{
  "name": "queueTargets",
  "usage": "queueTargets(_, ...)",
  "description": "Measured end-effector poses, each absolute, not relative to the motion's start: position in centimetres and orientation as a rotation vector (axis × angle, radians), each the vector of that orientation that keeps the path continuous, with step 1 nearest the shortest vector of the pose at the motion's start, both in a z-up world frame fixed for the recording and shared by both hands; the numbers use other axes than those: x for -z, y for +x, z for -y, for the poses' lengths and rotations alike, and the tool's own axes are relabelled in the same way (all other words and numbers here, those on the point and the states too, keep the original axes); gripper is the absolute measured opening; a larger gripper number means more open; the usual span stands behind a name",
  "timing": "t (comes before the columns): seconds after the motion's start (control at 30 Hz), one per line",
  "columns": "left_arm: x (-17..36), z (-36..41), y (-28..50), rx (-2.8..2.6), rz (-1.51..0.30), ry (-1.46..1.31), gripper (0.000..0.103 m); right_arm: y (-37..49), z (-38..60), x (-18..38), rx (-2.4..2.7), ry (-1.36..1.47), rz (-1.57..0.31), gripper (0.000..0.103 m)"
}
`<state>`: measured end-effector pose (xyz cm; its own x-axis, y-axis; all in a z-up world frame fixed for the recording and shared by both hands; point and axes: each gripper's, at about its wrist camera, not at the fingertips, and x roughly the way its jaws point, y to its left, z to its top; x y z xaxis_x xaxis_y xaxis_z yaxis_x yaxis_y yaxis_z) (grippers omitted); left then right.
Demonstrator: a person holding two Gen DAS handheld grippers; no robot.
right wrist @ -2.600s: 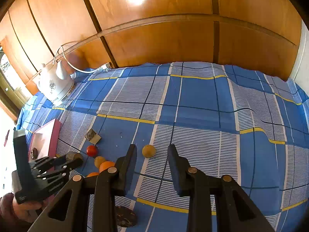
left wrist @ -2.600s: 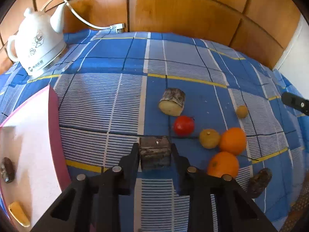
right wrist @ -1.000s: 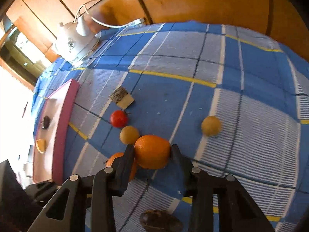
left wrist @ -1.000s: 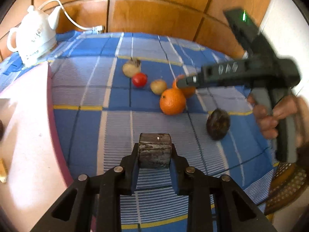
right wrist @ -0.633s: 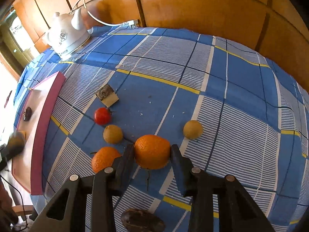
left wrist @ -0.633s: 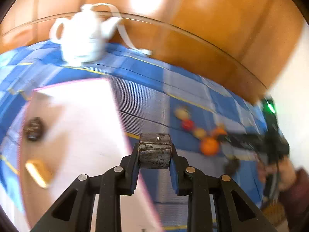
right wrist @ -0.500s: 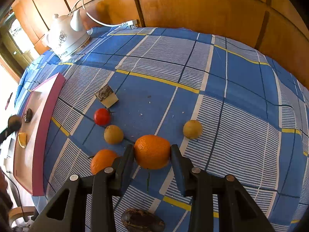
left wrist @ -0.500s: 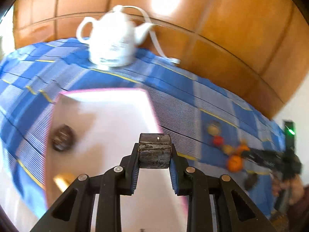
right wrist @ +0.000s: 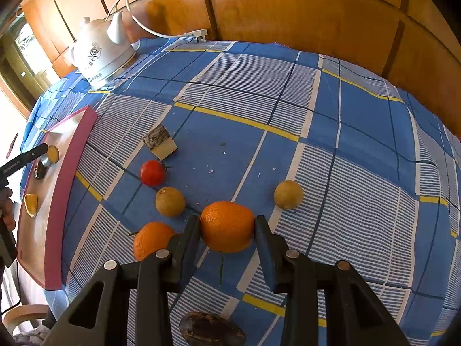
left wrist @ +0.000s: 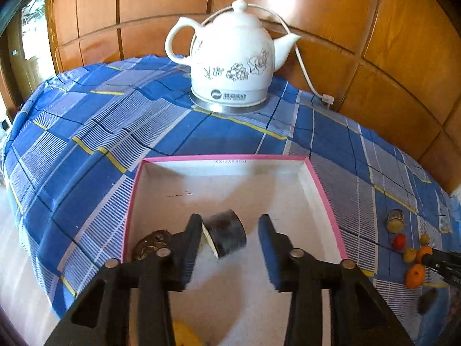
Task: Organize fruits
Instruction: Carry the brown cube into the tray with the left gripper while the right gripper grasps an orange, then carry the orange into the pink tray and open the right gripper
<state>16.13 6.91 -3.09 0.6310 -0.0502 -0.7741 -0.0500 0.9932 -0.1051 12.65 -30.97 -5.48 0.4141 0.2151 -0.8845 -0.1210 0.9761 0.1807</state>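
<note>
A: Why is the left gripper [left wrist: 229,248] hanging over the shallow pink-rimmed cardboard tray [left wrist: 322,190]?

B: It is delivering. Its jaws have just been opening, and the dark bark-covered cylindrical chunk with a pale cut face [left wrist: 224,233] is sitting tilted between them, leaning toward the left pad, with a clear gap on the right side. So it is being let go inside the tray, beside a dark wrinkled round fruit [left wrist: 151,243] already lying there.

A: And the right gripper [right wrist: 227,232]?

B: It is clamping the large orange [right wrist: 227,226], pads pressing both sides, low over the blue checked cloth on the counter [right wrist: 360,115]. I judge that it is waiting its turn for the tray.

A: What is left out?

B: A second orange [right wrist: 151,239], a small red tomato [right wrist: 152,173], two tan round fruits [right wrist: 170,201], another bark-skinned wedge [right wrist: 160,142] and a dark shrivelled piece [right wrist: 211,331] are lying near together on the cloth. The white ceramic kettle [left wrist: 233,57] is standing apart, behind the tray.
</note>
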Motion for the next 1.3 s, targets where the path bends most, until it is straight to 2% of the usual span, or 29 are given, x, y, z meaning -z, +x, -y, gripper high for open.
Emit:
queueTargets(0.23, 2.0, -6.1, 12.4, -0.052, -0.84, -0.135, 0.052, 12.6, 31.0, 5.4, -0.21, 0.093, -1.121, 0.039)
queueTargets(0.67, 2.5, -3.0, 6.6, 0.019, -0.858, -0.083, 0.054, 12.3, 31.2, 4.6, -0.204, 0.097, -1.094, 0.038)
queueTargets(1.3, -0.3, -1.7, 4.2, 0.042, -0.739, 0.01, 0.059, 11.2, 30.1, 1.7, -0.298, 0.15, -1.005, 0.038)
